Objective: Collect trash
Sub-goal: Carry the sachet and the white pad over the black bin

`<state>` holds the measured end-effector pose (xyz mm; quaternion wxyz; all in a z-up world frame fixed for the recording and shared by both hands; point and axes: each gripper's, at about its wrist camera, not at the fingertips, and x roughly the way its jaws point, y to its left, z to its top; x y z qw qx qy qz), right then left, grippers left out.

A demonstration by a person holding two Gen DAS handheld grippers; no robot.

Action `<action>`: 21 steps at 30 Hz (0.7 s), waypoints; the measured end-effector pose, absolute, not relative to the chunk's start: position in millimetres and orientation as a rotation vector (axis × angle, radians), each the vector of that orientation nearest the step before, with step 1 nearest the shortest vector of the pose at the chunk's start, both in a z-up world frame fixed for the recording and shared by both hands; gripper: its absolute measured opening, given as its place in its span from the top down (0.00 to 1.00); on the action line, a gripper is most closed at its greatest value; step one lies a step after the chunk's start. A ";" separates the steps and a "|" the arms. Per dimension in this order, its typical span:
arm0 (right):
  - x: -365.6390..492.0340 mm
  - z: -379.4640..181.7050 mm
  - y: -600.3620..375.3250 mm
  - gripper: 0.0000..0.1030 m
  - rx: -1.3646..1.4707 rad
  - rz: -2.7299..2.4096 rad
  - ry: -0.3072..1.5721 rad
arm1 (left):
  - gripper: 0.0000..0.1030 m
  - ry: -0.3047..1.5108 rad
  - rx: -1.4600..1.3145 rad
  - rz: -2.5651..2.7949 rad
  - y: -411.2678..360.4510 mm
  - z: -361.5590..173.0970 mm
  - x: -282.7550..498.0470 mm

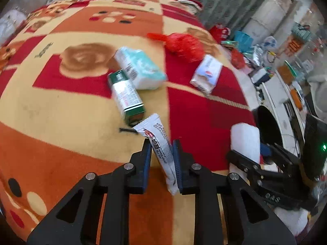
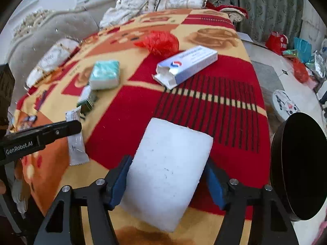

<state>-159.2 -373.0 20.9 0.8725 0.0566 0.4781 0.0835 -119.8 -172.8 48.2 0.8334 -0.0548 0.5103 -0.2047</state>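
My left gripper (image 1: 162, 145) is shut on a long white snack wrapper (image 1: 157, 134), which sticks out past the fingertips above the patterned blanket (image 1: 61, 112). My right gripper (image 2: 167, 161) is shut on a white foam block (image 2: 169, 173), with a blue pad on each side. To its right, at the bed's edge, a black bin (image 2: 300, 167) shows its open mouth. On the blanket lie a green-and-white box (image 1: 126, 96), a teal tissue pack (image 1: 141, 69), a crumpled red plastic bag (image 1: 184, 45) and an opened white box with a blue-red logo (image 2: 188, 65).
Pillows (image 2: 163, 4) and a padded headboard (image 2: 51, 28) line the far side of the bed. Green curtains (image 2: 265, 6) hang behind. Bags and clutter (image 2: 296, 61) cover the floor at right, beside a round cat-print cushion (image 2: 286, 104).
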 end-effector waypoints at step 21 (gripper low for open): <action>-181.2 62.3 -438.0 0.35 0.180 0.065 0.886 | 0.85 1.030 -0.022 -0.591 -256.2 82.2 -130.2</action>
